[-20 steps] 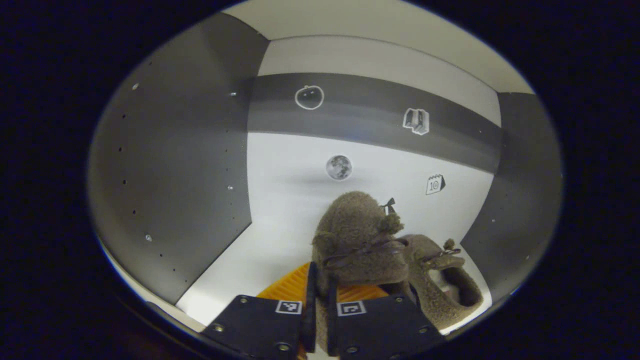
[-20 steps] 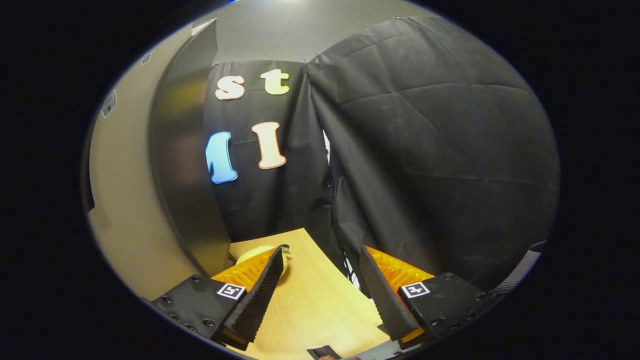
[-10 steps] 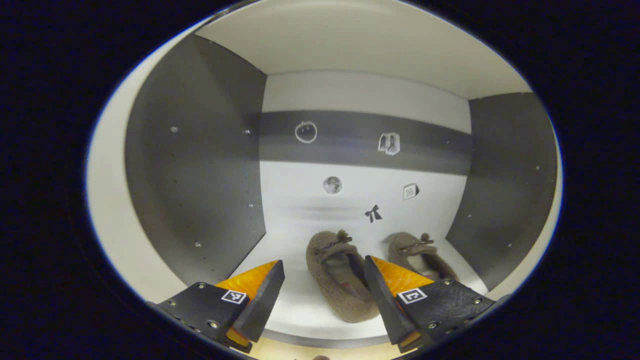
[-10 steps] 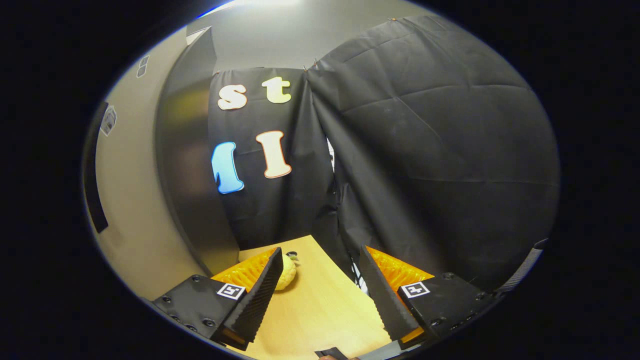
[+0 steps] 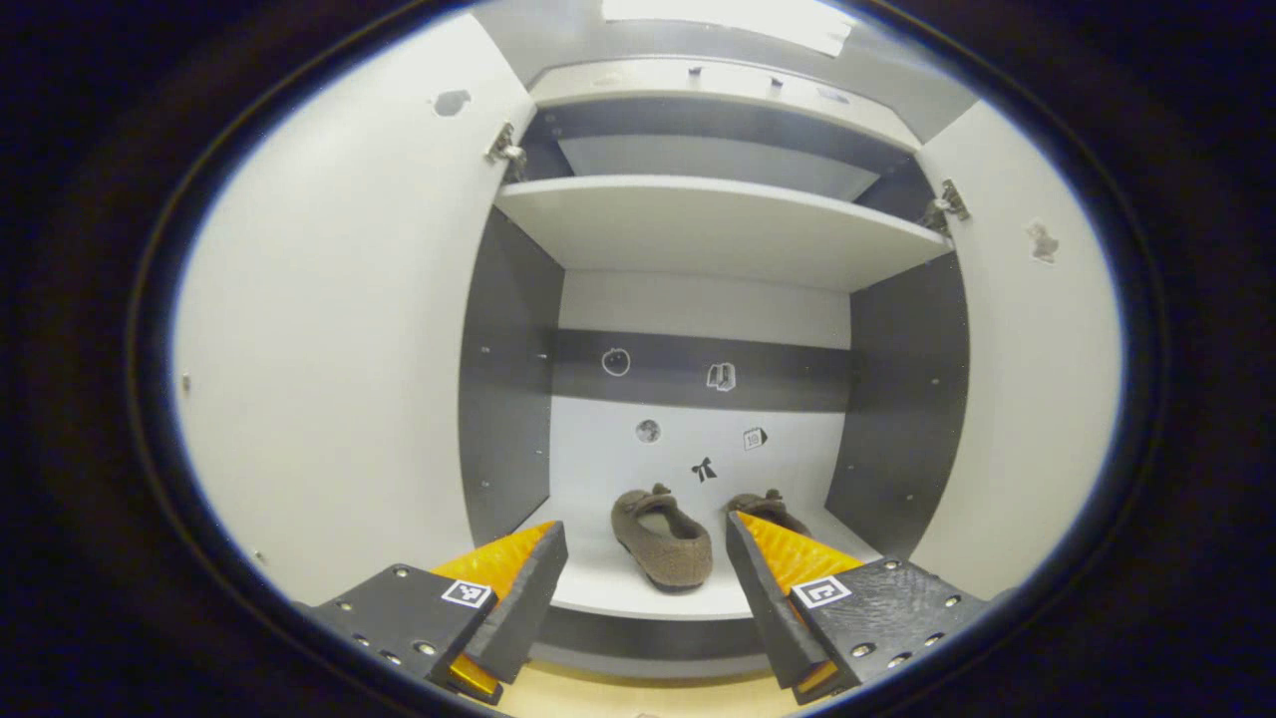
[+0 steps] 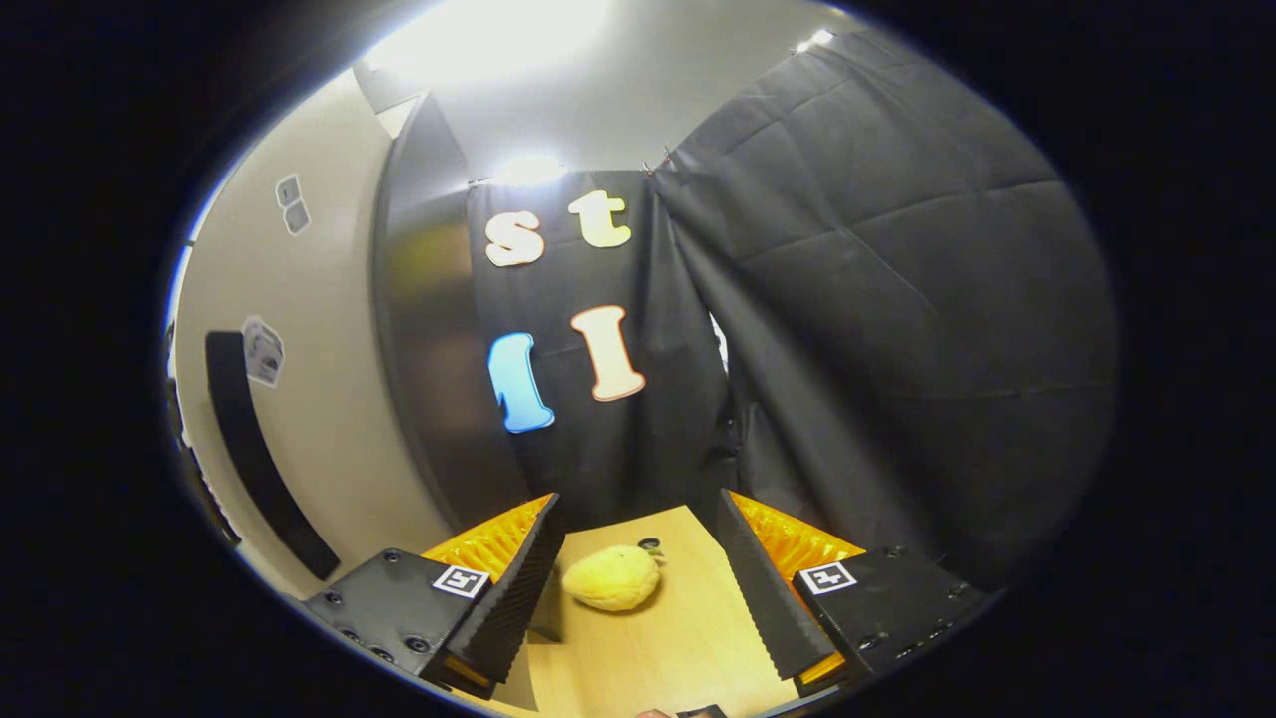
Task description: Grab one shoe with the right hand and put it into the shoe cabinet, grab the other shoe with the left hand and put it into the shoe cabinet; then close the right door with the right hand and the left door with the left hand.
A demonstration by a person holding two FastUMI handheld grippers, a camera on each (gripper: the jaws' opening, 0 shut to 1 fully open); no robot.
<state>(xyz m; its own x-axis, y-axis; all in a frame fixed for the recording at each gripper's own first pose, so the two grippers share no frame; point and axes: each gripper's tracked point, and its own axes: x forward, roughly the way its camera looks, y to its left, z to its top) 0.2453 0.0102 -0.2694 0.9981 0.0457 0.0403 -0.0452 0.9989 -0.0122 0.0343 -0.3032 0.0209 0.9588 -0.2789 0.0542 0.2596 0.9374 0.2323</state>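
Backing out of the cabinet since a second ago, when it still pinched a shoe, the left gripper (image 5: 643, 578) now hangs in front of the opening with its fingers spread apart and nothing between them. Beyond its fingertips, the shoe cabinet (image 5: 718, 224) stands with both doors swung wide: the left door (image 5: 339, 339) and the right door (image 5: 1032, 369) show their pale insides. On the bottom shelf (image 5: 608, 583) two brown fuzzy shoes sit side by side, toes toward the back wall. The nearer left shoe (image 5: 666, 543) shows a small bow at its front and an open heel; the right shoe (image 5: 768, 504) is partly hidden behind the gripper's finger. An upper shelf (image 5: 718, 219) spans the cabinet above them.

The right gripper (image 6: 638, 588) is likewise open and empty, over a wooden tabletop (image 6: 678, 648), with a yellow lemon-like object (image 6: 610, 580) lying between its fingers' line of sight, untouched.
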